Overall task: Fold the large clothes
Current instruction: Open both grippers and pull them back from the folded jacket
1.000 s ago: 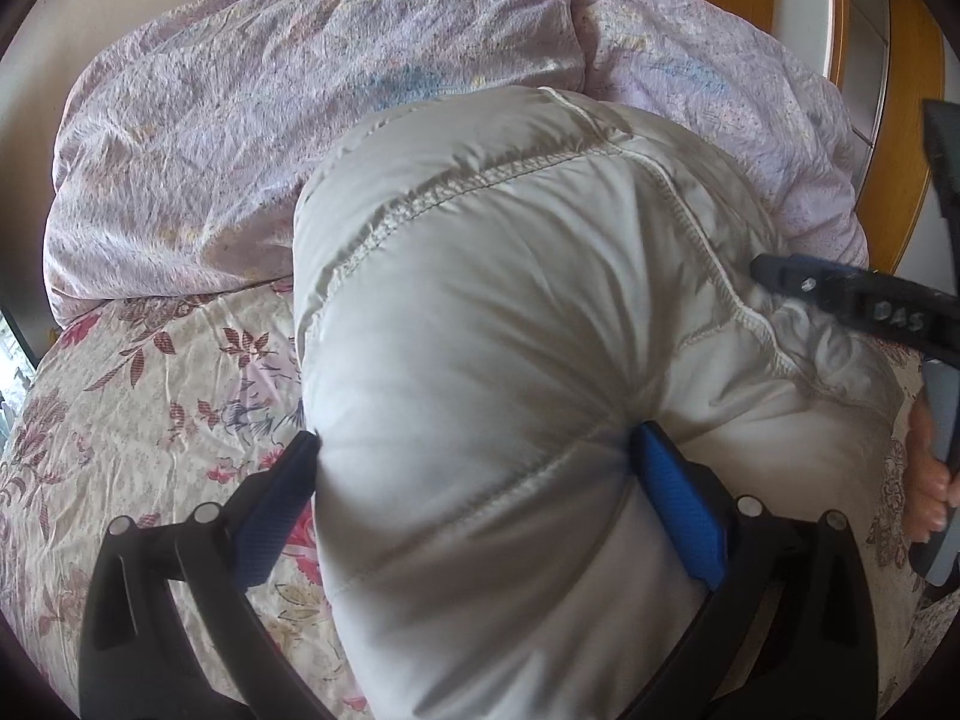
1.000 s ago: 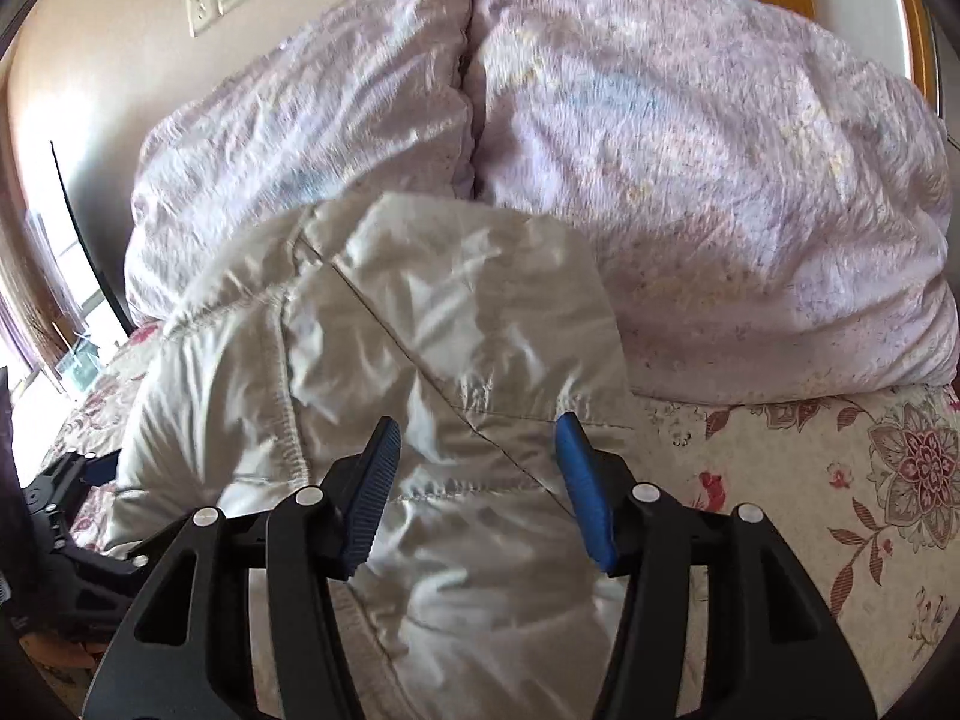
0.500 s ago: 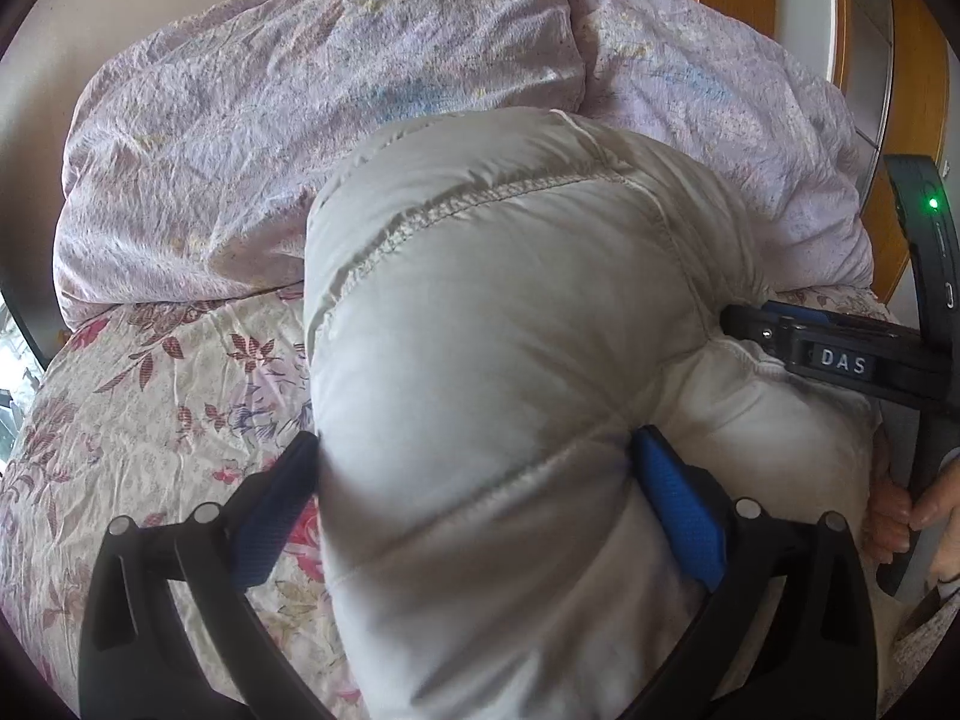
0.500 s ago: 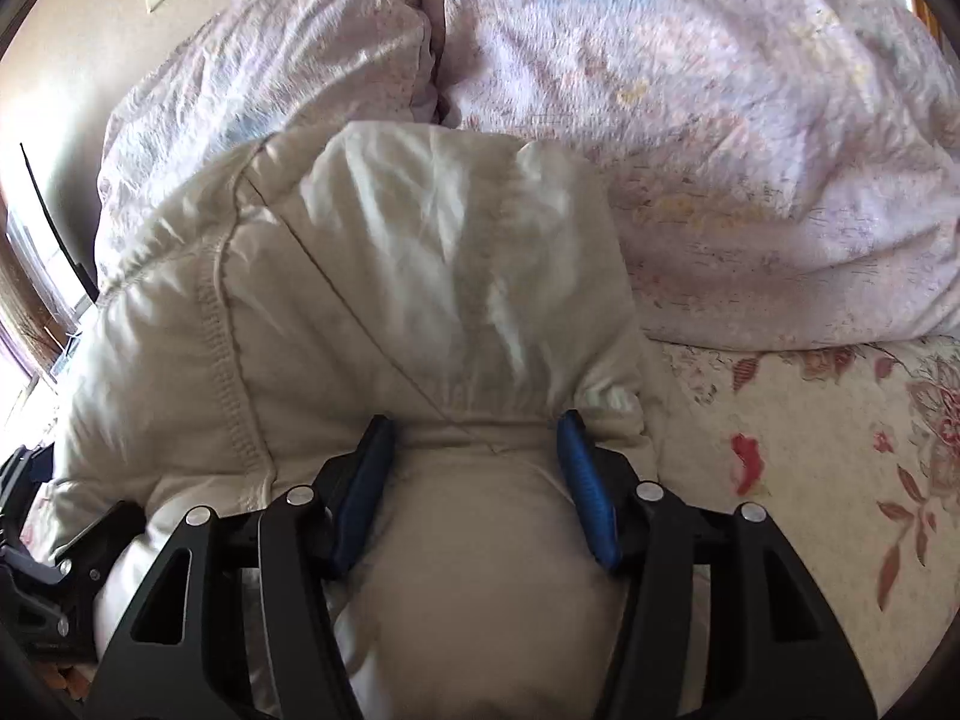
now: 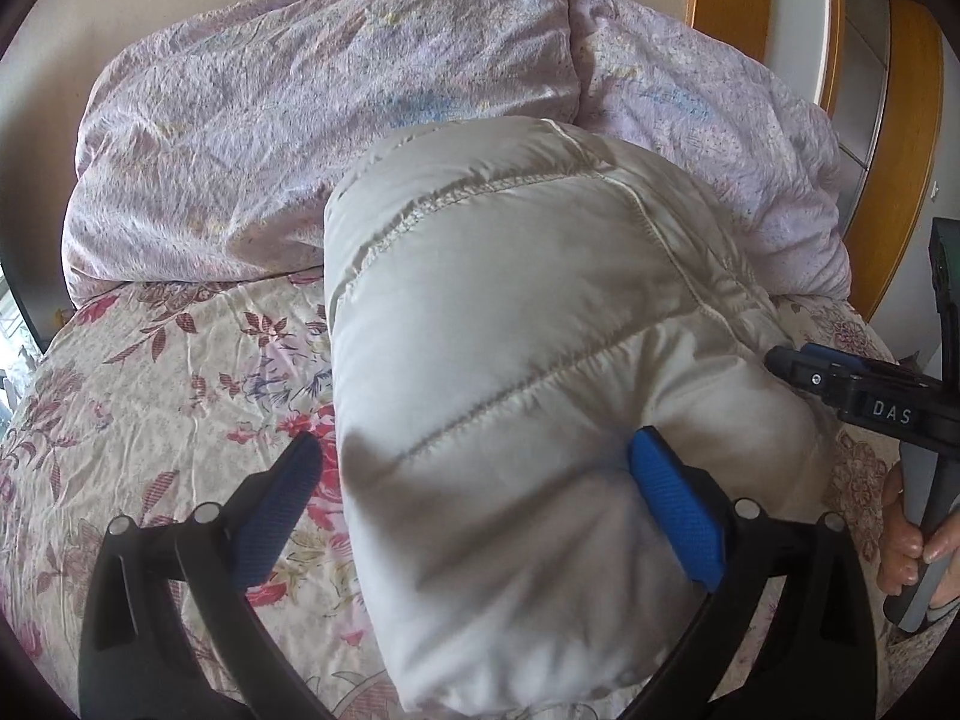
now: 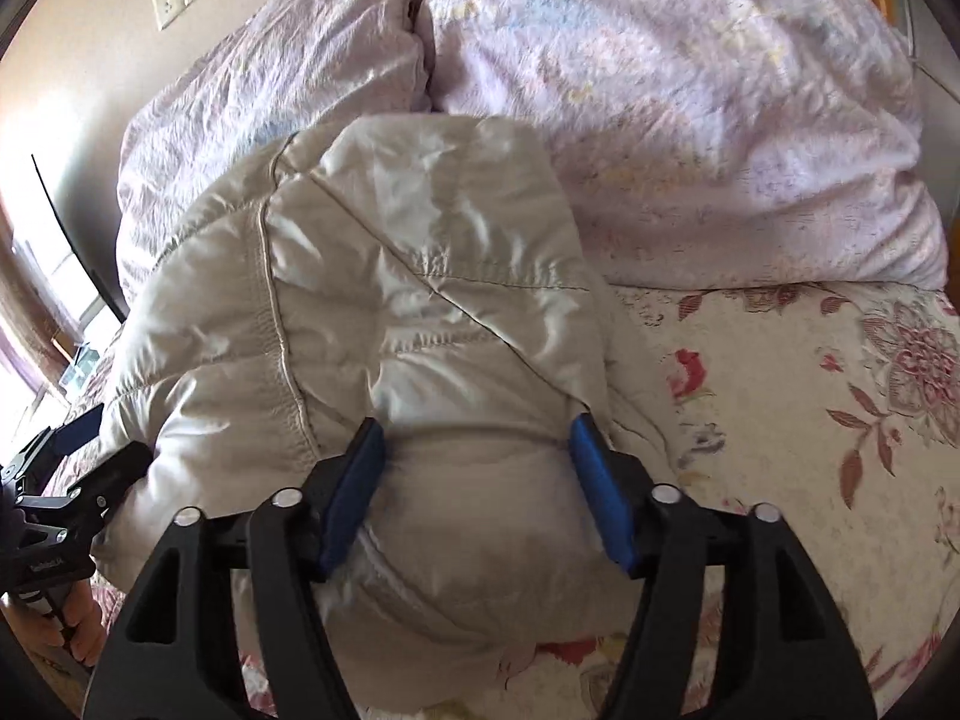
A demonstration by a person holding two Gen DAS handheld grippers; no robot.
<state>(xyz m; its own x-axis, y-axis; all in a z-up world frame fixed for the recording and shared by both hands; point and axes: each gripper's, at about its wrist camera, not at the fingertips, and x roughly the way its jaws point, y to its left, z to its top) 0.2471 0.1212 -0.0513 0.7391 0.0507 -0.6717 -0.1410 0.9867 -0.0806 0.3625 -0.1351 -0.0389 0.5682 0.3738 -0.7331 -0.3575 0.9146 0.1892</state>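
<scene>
A puffy cream quilted jacket (image 5: 528, 372), folded into a thick bundle, lies on the bed's floral sheet (image 5: 150, 372) in front of two lilac pillows (image 5: 300, 138). The left gripper (image 5: 474, 498) is spread wide, its right blue finger pressing into the padding, the left one just beside it. The right gripper (image 6: 474, 480) squeezes a fold of jacket (its side, in the left view, reads "DAS")
</scene>
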